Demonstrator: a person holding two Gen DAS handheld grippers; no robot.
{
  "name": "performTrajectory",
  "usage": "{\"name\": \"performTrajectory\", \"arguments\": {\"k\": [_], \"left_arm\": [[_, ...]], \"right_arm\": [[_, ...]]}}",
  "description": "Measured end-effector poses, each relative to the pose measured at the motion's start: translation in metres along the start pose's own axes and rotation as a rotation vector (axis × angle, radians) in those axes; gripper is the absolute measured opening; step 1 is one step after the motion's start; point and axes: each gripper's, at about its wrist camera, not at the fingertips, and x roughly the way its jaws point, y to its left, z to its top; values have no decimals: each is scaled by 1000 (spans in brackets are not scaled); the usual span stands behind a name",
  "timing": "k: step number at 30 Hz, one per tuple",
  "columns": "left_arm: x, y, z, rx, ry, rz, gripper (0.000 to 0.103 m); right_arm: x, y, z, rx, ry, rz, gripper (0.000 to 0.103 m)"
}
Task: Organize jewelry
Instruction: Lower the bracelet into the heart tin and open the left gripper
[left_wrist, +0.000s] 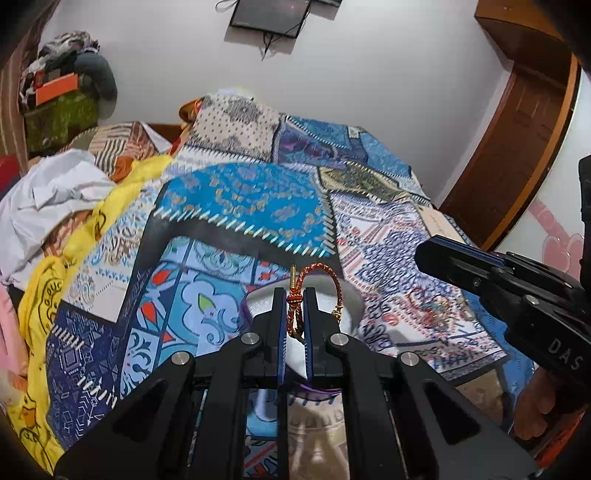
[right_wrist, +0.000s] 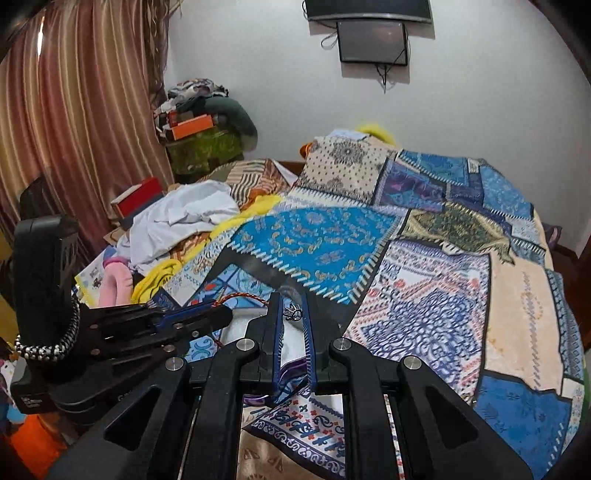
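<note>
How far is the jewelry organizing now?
Nothing looks put away yet. In hand: the left gripper is shut on a red braided bracelet, and the right gripper is shut on a small silver piece. Both hang over a white container on the bed, so placing both remains.

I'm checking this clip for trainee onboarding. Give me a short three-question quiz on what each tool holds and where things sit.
1. True or false: the left tool is shut on a red and gold braided bracelet.
2. What sits between the fingertips of the right tool? A) a small silver ornament B) a yellow cloth C) nothing
3. Fill in: both tools hover above a white ____ with a purple edge, resting on the patchwork bedspread.

Key
1. True.
2. A, the small silver ornament; its exact type is too small to tell.
3. Tray.
</note>
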Motion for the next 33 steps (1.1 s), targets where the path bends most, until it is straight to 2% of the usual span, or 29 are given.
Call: {"name": "performTrajectory", "arguments": {"k": [8,13,24,29,31,33], "left_arm": [[11,8,-9,1,54,-21,6],[10,8,-7,21,56,-8,7],[3,14,-5,25,36,32,7],[-5,17,-2,6,20,58,12],[-8,17,-2,3,16,68,13],[-12,17,-1,0,11,81,19]], "right_arm": [[24,6,-9,-1,76,44,10],[38,9,-14,5,128,58,10],[49,17,-17,-20,165,63,10],[52,21,-17,-35,194,65,10],[51,22,-17,-38,196,64,13],[48,21,-15,-36,185,61,22]]}}
